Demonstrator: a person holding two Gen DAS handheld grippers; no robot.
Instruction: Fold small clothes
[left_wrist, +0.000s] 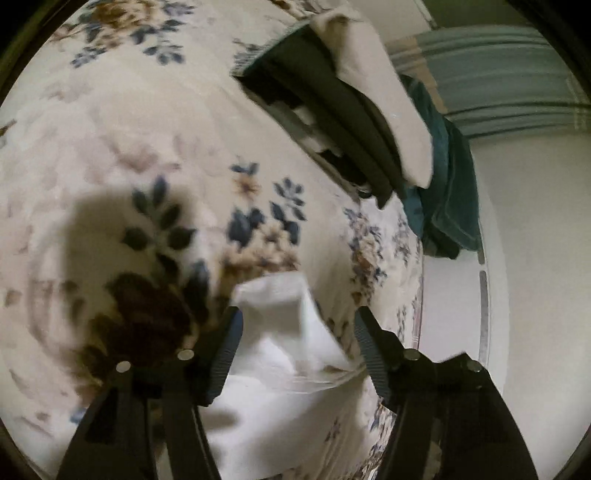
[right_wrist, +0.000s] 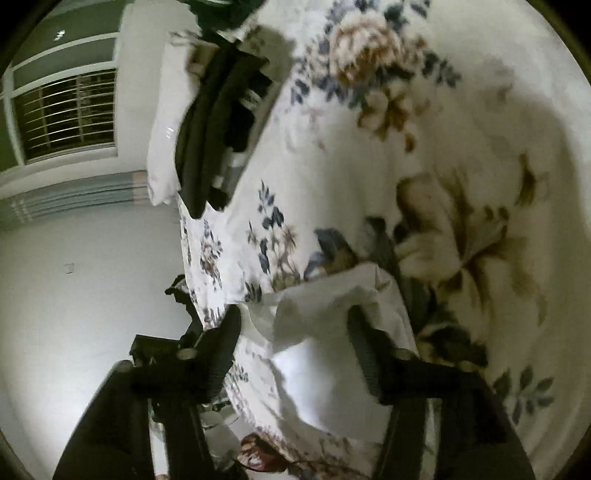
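Lying crumpled on floral blanket (left_wrist: 147, 147): soft white cloth (left_wrist: 288, 332), jaws spread.

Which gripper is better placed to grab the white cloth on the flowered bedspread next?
Left, probably. The white cloth fills the gap of the left gripper, touching one finger. The right gripper is also open over it, but blurrier.

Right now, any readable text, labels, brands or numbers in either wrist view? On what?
None readable in either view.
Floral bedspread: flower print only, no lettering.
White garment between the open left gripper fingers: no tag or print visible.
Stacked dark clothes: no label shows; blurred.
Right gripper: unmarked.
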